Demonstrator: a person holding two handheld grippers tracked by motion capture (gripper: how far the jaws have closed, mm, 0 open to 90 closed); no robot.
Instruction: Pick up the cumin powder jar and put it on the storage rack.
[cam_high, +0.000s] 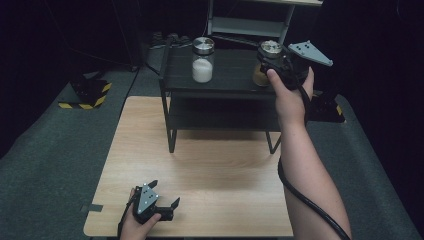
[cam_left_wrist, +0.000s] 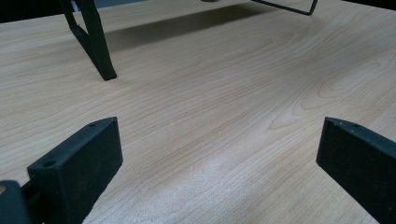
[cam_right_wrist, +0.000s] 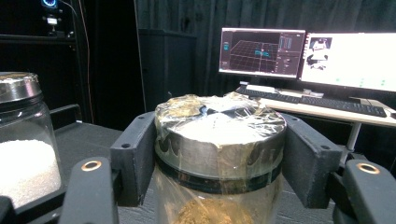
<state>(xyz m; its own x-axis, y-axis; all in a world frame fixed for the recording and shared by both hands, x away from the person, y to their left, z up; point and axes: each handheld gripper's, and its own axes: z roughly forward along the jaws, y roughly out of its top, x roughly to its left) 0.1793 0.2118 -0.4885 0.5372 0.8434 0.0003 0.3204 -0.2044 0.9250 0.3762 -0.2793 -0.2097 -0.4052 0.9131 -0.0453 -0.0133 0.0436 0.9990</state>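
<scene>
On the black shelf (cam_high: 230, 75), the right tongs (cam_right_wrist: 219, 158) clamp the unlabelled brown-powder jar (cam_right_wrist: 219, 140); the left tongs (cam_high: 165, 197) gape

Both forearms are bare — no sleeves in sight. Each hand carries a black two-jaw gripper: the left gripper (cam_high: 167, 206) and the right gripper (cam_high: 272, 62) both wear a grey three-cornered plate dotted with small holes. The jaws are blocky, matte black, with screw holes — brass-ringed ones nearer the camera. A thick black cable trails along the right forearm.
</scene>
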